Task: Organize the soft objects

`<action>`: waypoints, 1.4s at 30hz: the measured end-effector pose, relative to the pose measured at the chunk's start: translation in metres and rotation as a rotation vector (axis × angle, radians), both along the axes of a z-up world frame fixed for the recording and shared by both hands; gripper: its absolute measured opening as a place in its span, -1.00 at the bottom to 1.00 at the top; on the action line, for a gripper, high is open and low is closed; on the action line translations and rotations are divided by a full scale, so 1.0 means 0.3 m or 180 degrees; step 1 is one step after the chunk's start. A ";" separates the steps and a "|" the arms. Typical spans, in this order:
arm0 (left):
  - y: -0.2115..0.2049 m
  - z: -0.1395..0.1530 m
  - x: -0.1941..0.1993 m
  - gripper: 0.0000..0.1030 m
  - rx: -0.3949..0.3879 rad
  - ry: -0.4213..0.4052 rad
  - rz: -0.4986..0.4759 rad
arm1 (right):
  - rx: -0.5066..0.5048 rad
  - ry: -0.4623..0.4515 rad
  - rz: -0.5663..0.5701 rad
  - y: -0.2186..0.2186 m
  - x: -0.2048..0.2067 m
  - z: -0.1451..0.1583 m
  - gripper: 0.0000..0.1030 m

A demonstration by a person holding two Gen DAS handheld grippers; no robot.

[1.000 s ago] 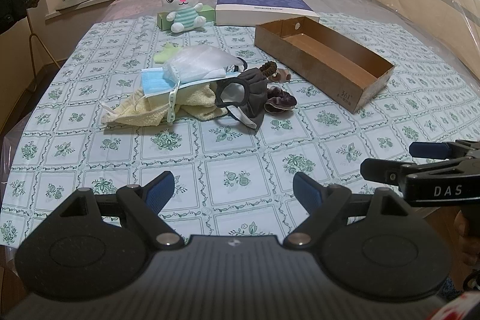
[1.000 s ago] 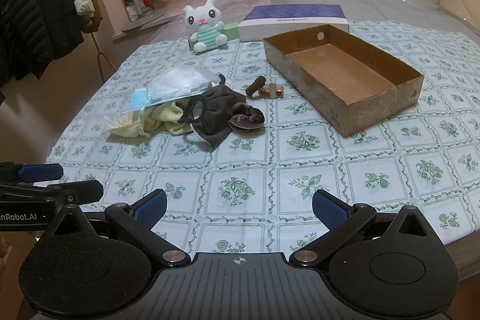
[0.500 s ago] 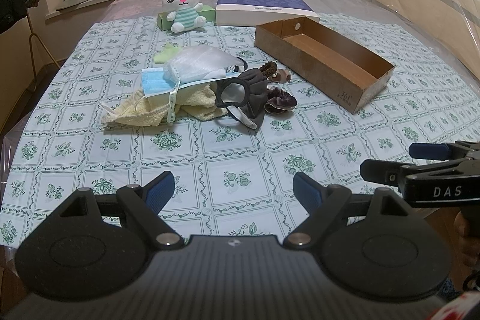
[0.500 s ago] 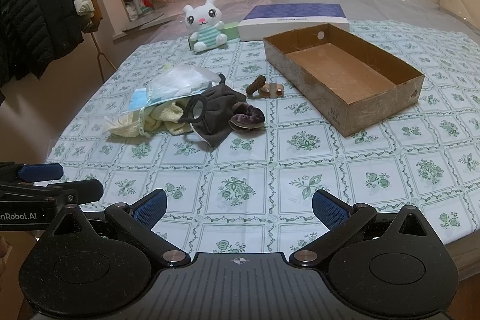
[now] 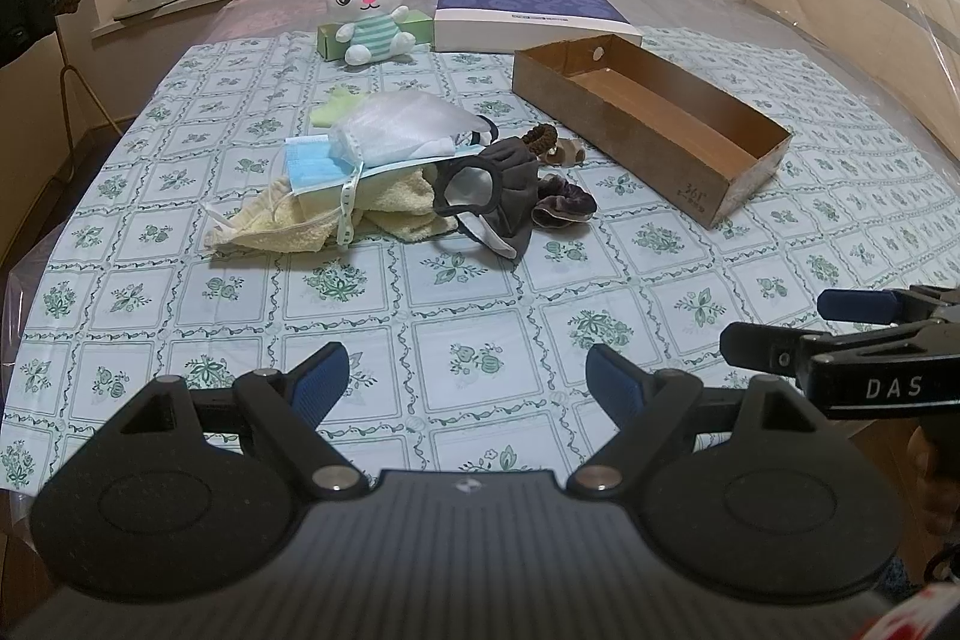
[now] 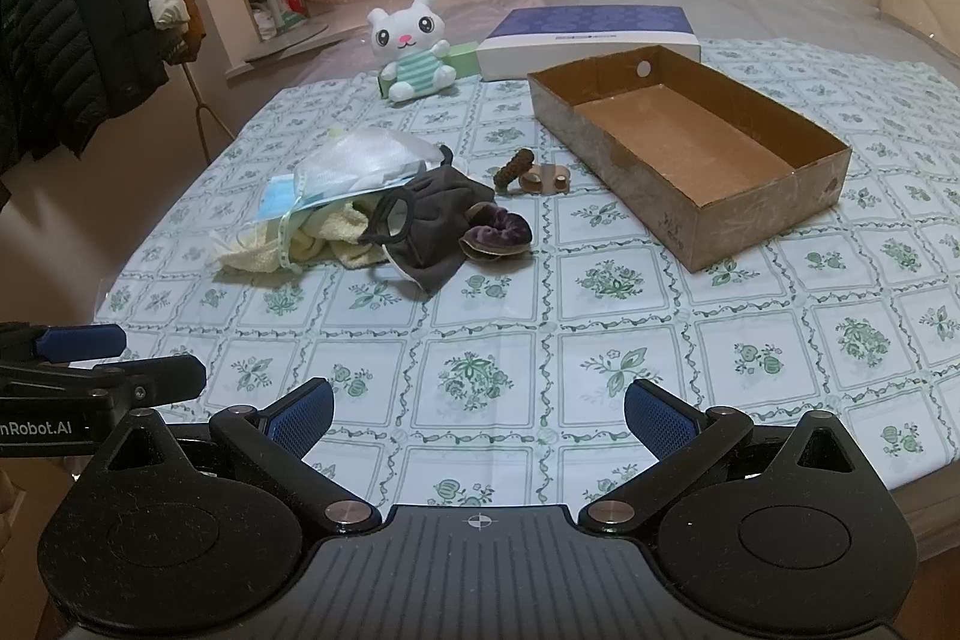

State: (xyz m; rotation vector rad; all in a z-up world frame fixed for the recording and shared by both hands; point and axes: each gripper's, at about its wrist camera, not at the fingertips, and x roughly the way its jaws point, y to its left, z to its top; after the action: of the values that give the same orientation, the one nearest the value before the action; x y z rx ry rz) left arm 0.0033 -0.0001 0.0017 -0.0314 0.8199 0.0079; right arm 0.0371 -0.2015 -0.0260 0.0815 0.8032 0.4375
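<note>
A heap of soft items lies mid-table: a white mesh bag (image 5: 399, 130) over a blue face mask (image 5: 312, 172), a yellow towel (image 5: 282, 229), a dark grey cloth mask (image 5: 498, 199), a purple scrunchie (image 5: 564, 211) and a brown hair tie (image 5: 537, 137). The empty cardboard box (image 5: 654, 112) stands to their right. My left gripper (image 5: 467, 379) hangs open over the near table edge, nothing between its fingers. My right gripper (image 6: 477, 415) is open too, well short of the heap (image 6: 384, 214) and the box (image 6: 690, 148).
A white plush bunny (image 5: 366, 10) sits against a green carton (image 5: 327, 37) at the far side, beside a flat blue-and-white box (image 5: 528, 16). Jackets (image 6: 78, 28) hang on a rack at left. The checked tablecloth (image 5: 468, 292) lies between the grippers and the heap.
</note>
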 end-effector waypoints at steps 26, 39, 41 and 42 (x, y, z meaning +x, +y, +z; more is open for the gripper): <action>0.011 0.004 0.000 0.65 -0.0003 0.0005 0.0004 | 0.0004 0.0017 0.0015 0.016 0.004 -0.007 1.00; 0.049 -0.023 0.021 0.65 -0.0002 0.0007 0.0033 | 0.0043 0.0025 0.0025 0.007 0.031 -0.028 0.99; 0.060 -0.029 0.028 0.65 0.0016 0.0000 0.0050 | 0.0099 0.0023 0.0009 0.003 0.041 -0.032 0.99; 0.063 -0.031 0.033 0.65 0.0024 -0.0002 0.0057 | 0.0122 0.0011 -0.0010 0.000 0.048 -0.035 0.99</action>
State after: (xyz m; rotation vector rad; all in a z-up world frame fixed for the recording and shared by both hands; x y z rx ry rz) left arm 0.0133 0.0188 -0.0075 -0.0315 0.8190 0.0279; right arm 0.0515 -0.2016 -0.0364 0.1191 0.7981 0.4499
